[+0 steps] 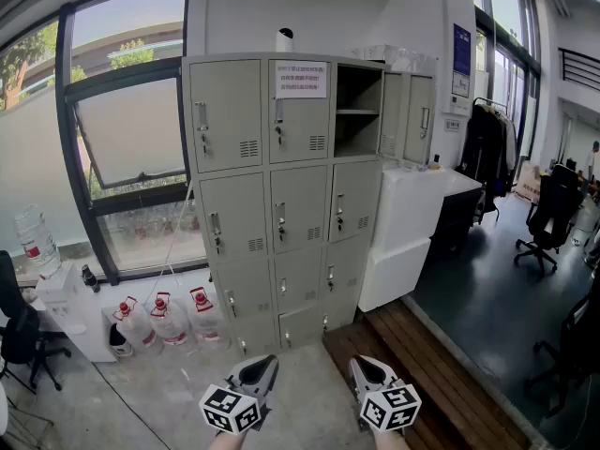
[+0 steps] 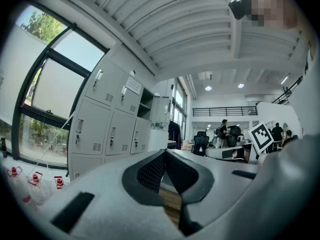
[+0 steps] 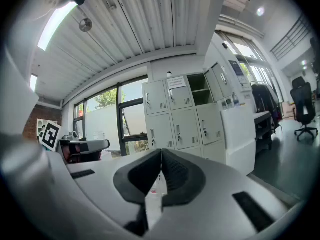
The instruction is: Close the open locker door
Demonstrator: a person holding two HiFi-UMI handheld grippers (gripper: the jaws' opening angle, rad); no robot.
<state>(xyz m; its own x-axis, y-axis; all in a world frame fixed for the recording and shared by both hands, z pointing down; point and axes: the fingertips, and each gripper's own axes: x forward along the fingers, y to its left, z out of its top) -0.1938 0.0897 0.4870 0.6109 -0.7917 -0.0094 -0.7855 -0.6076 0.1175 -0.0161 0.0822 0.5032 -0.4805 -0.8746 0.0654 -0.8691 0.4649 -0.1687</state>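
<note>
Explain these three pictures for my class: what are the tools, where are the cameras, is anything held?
No robot: a person holds a two-jaw left gripper and right gripper, each bearing a marker cube. One picture comes from a head camera; the other two cameras ride on the grippers, looking along their jaws. Both are shut, holding nothing. Ahead stands a grey locker; its top right compartment is open. Water bottles stand on the floor beside it.
</note>
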